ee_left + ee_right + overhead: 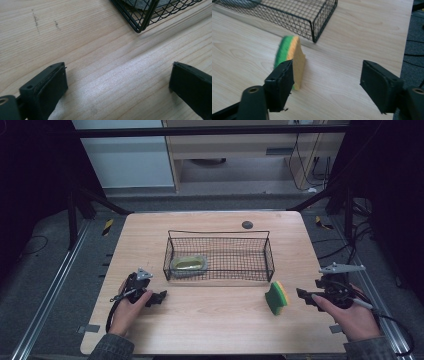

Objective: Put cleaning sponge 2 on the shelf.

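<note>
**Both grippers released, sponge on the table near your right gripper**

Your right gripper (pixel 306 296) is at the right side of the table (pixel 210 330), its jaws spread wide and holding nothing. The green and yellow sponge (pixel 277 297) stands on its edge just left of it, in front of the near right corner of the wire basket (pixel 220 256). In the right gripper view the sponge (pixel 290 53) is just beyond one jaw. Your left gripper (pixel 156 298) is at the near left, also released, with bare wood between its jaws. A soap dish (pixel 189 264) lies in the left end of the basket.
</note>
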Demonstrator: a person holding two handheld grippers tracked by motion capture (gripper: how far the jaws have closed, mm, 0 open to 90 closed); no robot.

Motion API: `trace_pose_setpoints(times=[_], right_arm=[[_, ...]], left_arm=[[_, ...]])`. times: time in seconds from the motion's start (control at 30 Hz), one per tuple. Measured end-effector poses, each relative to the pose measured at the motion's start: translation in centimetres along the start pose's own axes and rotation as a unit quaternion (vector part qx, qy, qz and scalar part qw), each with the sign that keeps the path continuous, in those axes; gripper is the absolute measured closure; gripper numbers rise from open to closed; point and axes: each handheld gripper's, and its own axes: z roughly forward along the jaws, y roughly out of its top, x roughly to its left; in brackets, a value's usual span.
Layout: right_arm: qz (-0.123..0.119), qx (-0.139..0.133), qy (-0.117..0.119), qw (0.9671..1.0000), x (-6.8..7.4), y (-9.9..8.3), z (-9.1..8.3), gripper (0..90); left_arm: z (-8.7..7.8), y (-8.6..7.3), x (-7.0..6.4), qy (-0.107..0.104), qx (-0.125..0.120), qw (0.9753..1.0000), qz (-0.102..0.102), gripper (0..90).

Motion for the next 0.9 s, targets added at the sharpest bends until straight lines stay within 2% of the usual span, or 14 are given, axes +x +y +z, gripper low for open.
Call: trace_pose_setpoints(times=[0.2,0.37,0.5,0.67,0.73,0.9], right_arm=[[-0.023,0.019,0.009,0.9995,2.1,2.0,0.4,20.7],[-0.032,0.034,0.012,0.9988,3.2,3.0,1.4,21.5],[-0.030,0.043,0.010,0.9985,3.5,3.1,2.0,21.9],[-0.035,0.060,-0.005,0.9976,4.2,3.0,2.4,21.9],[-0.037,0.064,-0.004,0.9972,4.4,3.0,2.7,22.1],[-0.024,0.077,0.001,0.9967,4.1,2.8,4.0,22.9]], left_arm=[[0.2,-0.3,0.0,0.001,-0.020,0.9998,-0.003,0.0],[0.1,-0.3,-0.3,0.010,-0.020,0.9997,-0.013,0.0],[0.2,-0.5,-0.3,0.009,-0.026,0.9995,-0.015,0.0],[0.1,-0.4,-0.2,0.006,-0.022,0.9997,-0.011,0.0],[0.1,-0.4,-0.2,0.006,-0.022,0.9997,-0.011,0.0],[0.1,-0.4,-0.2,0.005,-0.022,0.9997,-0.009,0.0]])
